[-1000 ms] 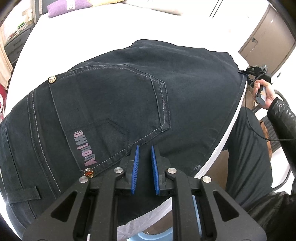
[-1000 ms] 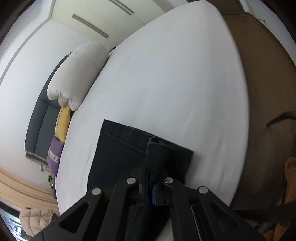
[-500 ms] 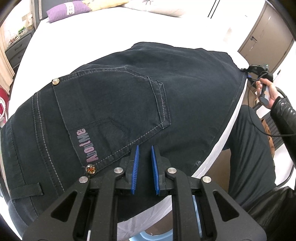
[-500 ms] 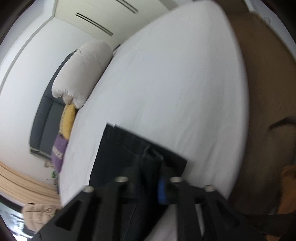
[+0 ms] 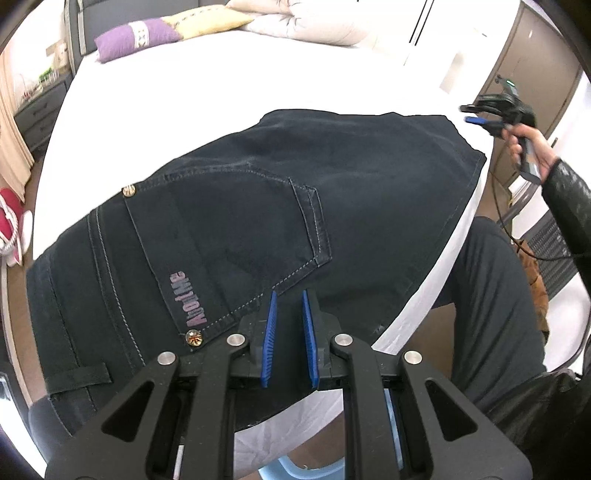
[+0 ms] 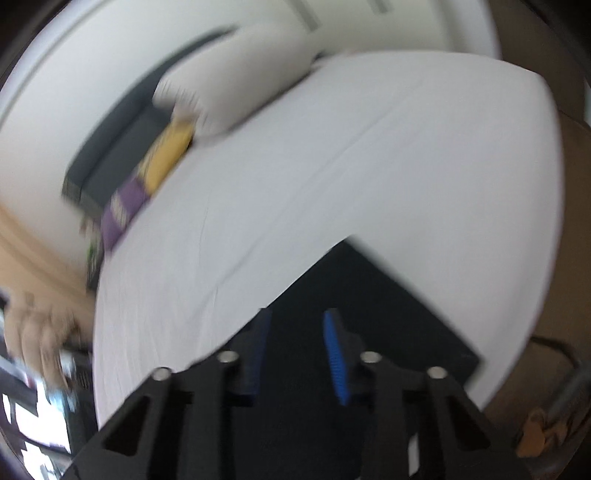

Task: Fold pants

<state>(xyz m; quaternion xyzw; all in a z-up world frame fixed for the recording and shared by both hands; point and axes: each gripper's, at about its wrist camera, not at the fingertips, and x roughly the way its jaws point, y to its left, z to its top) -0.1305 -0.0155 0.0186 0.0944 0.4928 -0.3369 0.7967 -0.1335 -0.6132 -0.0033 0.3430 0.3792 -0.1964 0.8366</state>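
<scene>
Dark jeans (image 5: pixel 332 206) lie folded on the white bed (image 5: pixel 221 81), back pocket and pink lettering facing up. My left gripper (image 5: pixel 288 295) hovers over their near edge. Its blue pads (image 5: pixel 269 332) stand a narrow gap apart with nothing pinched between them. My right gripper (image 5: pixel 466 113) is lifted off the far right corner of the jeans, held by a hand (image 5: pixel 524 144). The blurred right wrist view has that gripper (image 6: pixel 295 314) above the leg end of the jeans (image 6: pixel 388 295). Its jaws are closing, and nothing is between them.
Purple (image 5: pixel 136 37) and yellow (image 5: pixel 207 22) pillows and a white duvet (image 5: pixel 306 26) lie at the head of the bed. The person's dark-trousered leg (image 5: pixel 491 295) stands by the bed's right edge. A nightstand (image 5: pixel 37 110) and red shoes (image 5: pixel 11 206) are at the left.
My right gripper has let go of the jeans' leg end, opened, lifted away and rolled. The left gripper has risen a little, its pads unchanged.
</scene>
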